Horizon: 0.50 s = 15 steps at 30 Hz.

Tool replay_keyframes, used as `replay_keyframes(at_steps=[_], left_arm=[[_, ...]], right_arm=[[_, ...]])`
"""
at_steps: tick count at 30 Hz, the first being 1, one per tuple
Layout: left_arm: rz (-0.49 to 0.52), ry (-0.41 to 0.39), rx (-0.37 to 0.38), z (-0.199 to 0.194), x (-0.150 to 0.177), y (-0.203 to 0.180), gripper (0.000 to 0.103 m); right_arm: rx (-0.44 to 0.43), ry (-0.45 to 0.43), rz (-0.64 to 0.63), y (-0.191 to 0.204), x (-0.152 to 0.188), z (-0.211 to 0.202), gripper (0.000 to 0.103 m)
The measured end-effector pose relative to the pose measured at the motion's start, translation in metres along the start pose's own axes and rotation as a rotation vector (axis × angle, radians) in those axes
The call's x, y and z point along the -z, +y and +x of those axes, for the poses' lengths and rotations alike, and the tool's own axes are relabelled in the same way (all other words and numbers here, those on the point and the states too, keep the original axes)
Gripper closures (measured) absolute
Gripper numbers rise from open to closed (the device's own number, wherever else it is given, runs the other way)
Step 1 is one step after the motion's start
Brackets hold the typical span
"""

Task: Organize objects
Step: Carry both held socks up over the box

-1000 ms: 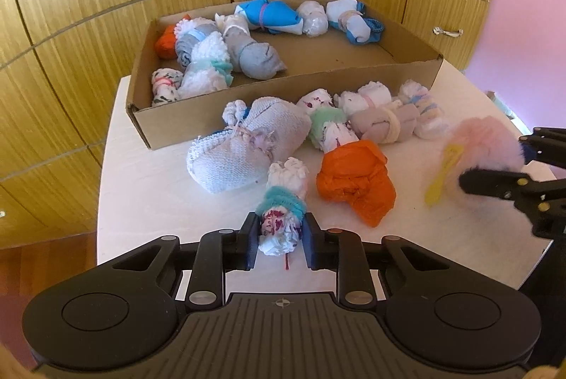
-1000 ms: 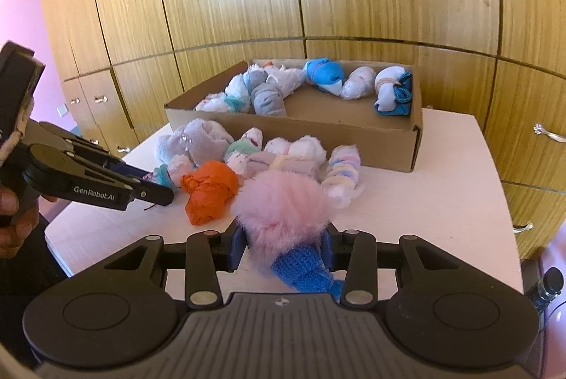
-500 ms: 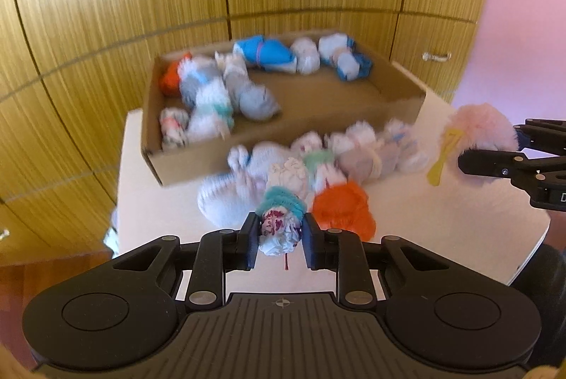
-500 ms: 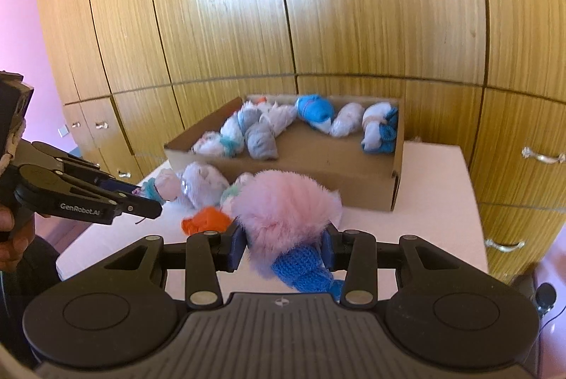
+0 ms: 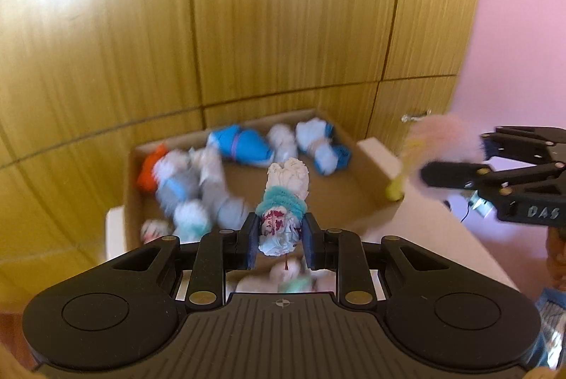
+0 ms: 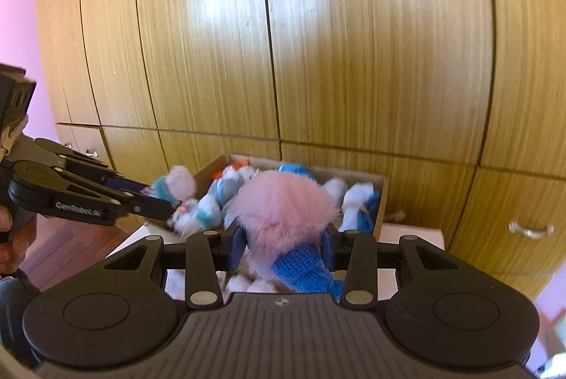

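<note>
**Carrying two sock bundles toward the box**

Holding a load each, both tools hung above the table [image 5: 442, 237] with the open cardboard box [image 5: 375, 166] ahead of them. The left tool [image 5: 279, 239] was pinching a white rolled bundle with a teal band [image 5: 284, 198] near its lower end, so most of the roll stood up past the fingertips — a grip low enough to leave the top free to drop into the box first. The right tool [image 6: 283, 246] was clamped on a fluffy pink and blue bundle [image 6: 283, 205], its pads squeezing the blue knitted part while the pink fluff bulged out ahead.

The box sat against the wooden cabinet doors [image 6: 318, 60], and it already held a row of rolled bundles along its far and left sides, a blue one [image 5: 240, 145] among them; the middle and near right of its floor looked bare, which is probably where these two were meant to go. A few more bundles lay on the table below the left tool, blurred and partly hidden.

Judging by this, the sorting was well along but not finished — each bundle had yet to be lowered over the rim and let go
</note>
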State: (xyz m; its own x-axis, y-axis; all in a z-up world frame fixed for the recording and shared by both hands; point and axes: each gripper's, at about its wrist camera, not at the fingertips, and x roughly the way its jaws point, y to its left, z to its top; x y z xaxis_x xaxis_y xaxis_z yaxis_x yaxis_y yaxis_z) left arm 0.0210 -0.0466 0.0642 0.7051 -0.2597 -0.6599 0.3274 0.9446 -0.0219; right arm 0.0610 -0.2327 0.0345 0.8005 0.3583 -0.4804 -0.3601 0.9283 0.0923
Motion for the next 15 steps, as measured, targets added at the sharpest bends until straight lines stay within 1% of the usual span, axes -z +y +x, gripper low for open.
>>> replay_keyframes(at_steps=[3,7,11,15], left_arm=[[0.007,0.009,0.024,0.027,-0.019,-0.002,0.072],[-0.001,0.045,0.028,0.07,-0.033,0.002,0.072],[-0.034,0.096,0.017,0.115,-0.038,0.016,0.072],[-0.071,0.131,0.026,0.146,-0.038,0.028,0.072]], right_arm=[[-0.004,0.021,-0.001,-0.003,-0.01,0.024,0.065],[0.004,0.07,-0.028,-0.006,-0.016,0.062,0.065],[0.008,0.122,-0.065,-0.01,-0.012,0.098,0.065],[0.007,0.17,-0.09,-0.015,-0.005,0.126,0.065]])
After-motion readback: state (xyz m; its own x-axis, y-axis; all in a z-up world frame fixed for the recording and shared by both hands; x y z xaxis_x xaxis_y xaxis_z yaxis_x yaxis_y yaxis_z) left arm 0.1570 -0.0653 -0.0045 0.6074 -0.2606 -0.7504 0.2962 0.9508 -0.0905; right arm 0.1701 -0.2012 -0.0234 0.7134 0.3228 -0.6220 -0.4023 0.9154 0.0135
